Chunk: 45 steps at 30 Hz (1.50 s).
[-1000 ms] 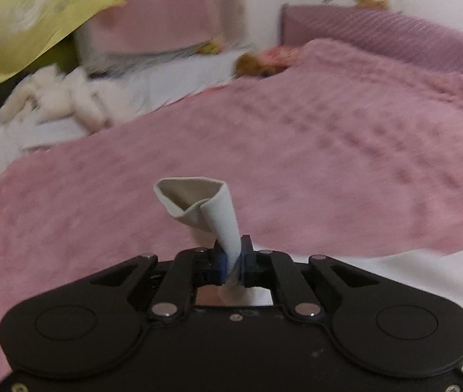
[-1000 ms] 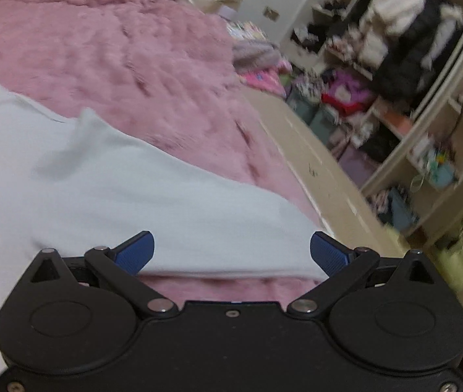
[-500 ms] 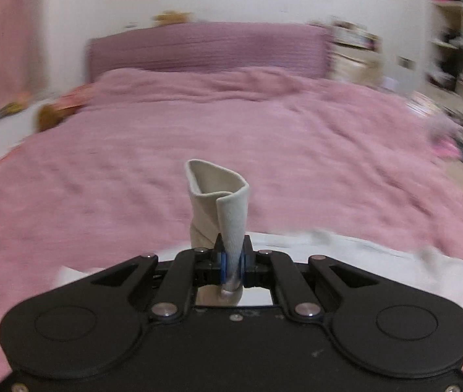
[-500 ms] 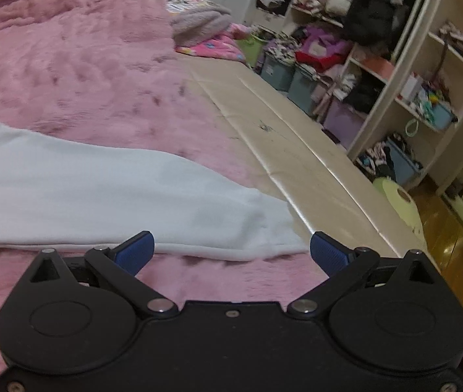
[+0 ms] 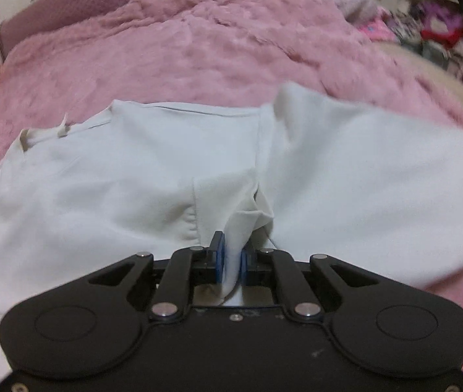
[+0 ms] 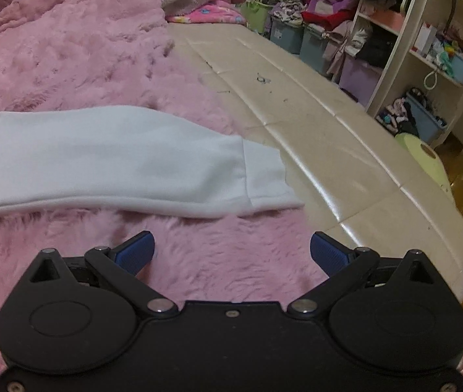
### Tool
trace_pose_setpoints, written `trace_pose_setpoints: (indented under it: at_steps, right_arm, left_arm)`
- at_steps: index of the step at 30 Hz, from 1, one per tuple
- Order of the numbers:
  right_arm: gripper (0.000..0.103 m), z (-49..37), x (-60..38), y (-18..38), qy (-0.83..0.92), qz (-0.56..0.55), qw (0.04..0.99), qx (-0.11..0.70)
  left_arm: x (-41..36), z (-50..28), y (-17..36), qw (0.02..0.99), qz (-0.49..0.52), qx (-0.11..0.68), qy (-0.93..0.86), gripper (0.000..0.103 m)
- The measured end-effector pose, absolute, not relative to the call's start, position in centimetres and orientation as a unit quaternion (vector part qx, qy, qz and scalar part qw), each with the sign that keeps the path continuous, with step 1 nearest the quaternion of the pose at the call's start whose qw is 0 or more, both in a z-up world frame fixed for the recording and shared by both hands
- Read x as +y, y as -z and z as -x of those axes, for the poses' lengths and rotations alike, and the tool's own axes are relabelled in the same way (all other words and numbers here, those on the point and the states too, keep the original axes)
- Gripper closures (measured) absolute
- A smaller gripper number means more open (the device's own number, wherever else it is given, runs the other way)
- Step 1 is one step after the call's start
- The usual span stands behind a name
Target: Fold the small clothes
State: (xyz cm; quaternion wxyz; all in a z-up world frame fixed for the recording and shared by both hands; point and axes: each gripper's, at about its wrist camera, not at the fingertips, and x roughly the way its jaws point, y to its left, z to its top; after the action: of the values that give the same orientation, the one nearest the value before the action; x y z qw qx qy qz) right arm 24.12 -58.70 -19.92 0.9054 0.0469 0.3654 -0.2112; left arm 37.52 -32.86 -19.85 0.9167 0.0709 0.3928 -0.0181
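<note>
Left gripper: low over the shirt, pointing along the bed toward the headboard; jaws pressed together, pinching a bunched fold of shirt cloth between the blue pads.
Right gripper: low over the blanket, just short of the sleeve; jaws spread wide, nothing between them, blue pads clear of the cloth.
Shirt: pale grey-white, spread on the pink blanket, body wrinkled near the left gripper, collar edge on the far side.
Sleeve: lies flat across the right wrist view, cuff end reaches the blanket's edge, tip on the bench.
Edges: blanket ends at the cream padded bench on the right.
Open room: bare blanket beyond the shirt; bench bare; shelves with bins past it.
</note>
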Motion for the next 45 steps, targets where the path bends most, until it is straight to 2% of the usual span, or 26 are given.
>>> trace_pose_setpoints:
  at_steps: [2,7,11,14,19,22,27,31,34,39,45]
  right_arm:
    - [0.003,-24.1,-59.1,20.3,0.211,-0.053,0.904,0.368]
    - [0.003,-23.7,-59.2,20.2,0.209,-0.057,0.903,0.37]
    - [0.003,-23.4,-59.1,19.5,0.21,-0.051,0.904,0.369]
    - [0.003,-22.6,-58.7,18.0,0.207,-0.047,0.908,0.36]
    - [0.003,-20.8,-58.2,15.2,0.206,-0.029,0.917,0.339]
    - [0.003,-20.2,-58.3,14.5,0.211,-0.024,0.919,0.333]
    - [0.003,-20.6,-58.7,15.6,0.214,-0.028,0.912,0.348]
    - [0.003,-21.0,-58.9,17.4,0.21,-0.019,0.906,0.367]
    - [0.003,-20.9,-60.6,18.9,0.23,-0.013,0.897,0.377]
    - [0.003,-20.5,-66.6,20.2,0.265,-0.088,0.881,0.381]
    - [0.003,-20.5,-72.6,21.8,0.188,-0.31,0.867,0.341]
  left_arm:
    - [-33.3,-37.4,19.9,0.915,-0.101,0.391,0.025,0.093]
    - [-33.6,-37.1,20.5,0.907,-0.131,0.397,0.046,0.076]
    - [-32.4,-36.0,18.7,0.902,-0.084,0.418,0.065,0.058]
    - [-31.1,-34.7,17.3,0.894,-0.039,0.437,0.088,0.053]
    - [-27.1,-32.7,14.7,0.917,-0.011,0.395,0.049,0.049]
    - [-24.6,-33.8,14.8,0.928,-0.01,0.373,-0.014,0.046]
    - [-24.2,-36.2,20.5,0.905,-0.021,0.423,-0.044,0.044]
    - [-27.0,-34.7,23.2,0.92,-0.097,0.376,-0.049,0.044]
    - [-27.4,-34.4,22.9,0.923,-0.097,0.369,-0.046,0.044]
    - [-24.8,-32.8,19.7,0.913,-0.041,0.405,-0.031,0.041]
    - [-22.4,-30.4,16.6,0.91,-0.037,0.412,-0.041,0.041]
